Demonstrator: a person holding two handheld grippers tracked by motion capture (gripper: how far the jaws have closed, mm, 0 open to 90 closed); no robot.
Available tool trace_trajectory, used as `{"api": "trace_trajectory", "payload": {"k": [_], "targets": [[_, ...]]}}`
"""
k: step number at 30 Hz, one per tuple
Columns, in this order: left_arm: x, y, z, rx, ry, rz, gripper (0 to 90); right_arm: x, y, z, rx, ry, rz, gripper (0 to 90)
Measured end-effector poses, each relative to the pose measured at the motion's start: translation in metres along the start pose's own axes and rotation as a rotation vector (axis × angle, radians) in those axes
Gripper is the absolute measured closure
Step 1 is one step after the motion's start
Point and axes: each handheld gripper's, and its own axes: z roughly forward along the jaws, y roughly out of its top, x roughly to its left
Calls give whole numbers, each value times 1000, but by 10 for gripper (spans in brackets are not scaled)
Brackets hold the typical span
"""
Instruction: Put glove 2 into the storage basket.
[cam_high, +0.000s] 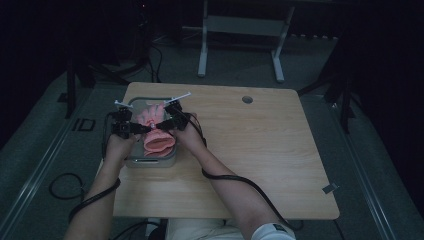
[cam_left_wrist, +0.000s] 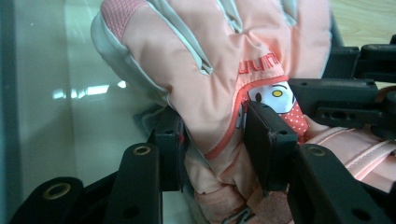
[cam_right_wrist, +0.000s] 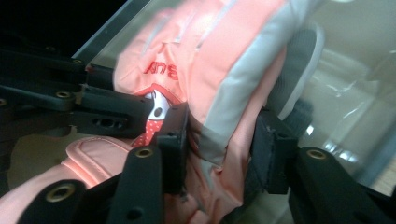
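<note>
A puffy pink glove (cam_high: 150, 116) with grey trim and a cartoon patch stands fingers-up over a clear tray (cam_high: 134, 161) at the table's left. My left gripper (cam_high: 144, 129) comes at it from the left, my right gripper (cam_high: 160, 125) from the right. In the left gripper view the glove (cam_left_wrist: 205, 70) fills the gap of my left gripper (cam_left_wrist: 219, 149) near the wrist and touches both pads. In the right gripper view my right gripper (cam_right_wrist: 219, 149) has the glove's (cam_right_wrist: 224, 70) side edge between its pads. A second pink glove (cam_high: 160, 144) lies in the tray below.
The tray's clear wall (cam_left_wrist: 46, 93) stands close behind the glove. The wooden table (cam_high: 250, 150) stretches bare to the right, with a round grommet (cam_high: 247, 99) near its far edge. A white desk frame (cam_high: 240, 30) stands on the floor beyond.
</note>
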Motion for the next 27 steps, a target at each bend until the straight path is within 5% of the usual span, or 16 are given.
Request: {"api": "trace_trajectory", "payload": {"k": [9, 21, 27], "targets": [[-6, 2, 1, -14, 53, 47, 512, -5, 4, -22, -46, -3, -36, 486], [-21, 7, 6, -13, 114, 110, 427, -10, -2, -36, -78, 17, -34, 471], [-17, 8, -2, -63, 71, 109, 320, -15, -6, -44, -92, 32, -23, 466]]}}
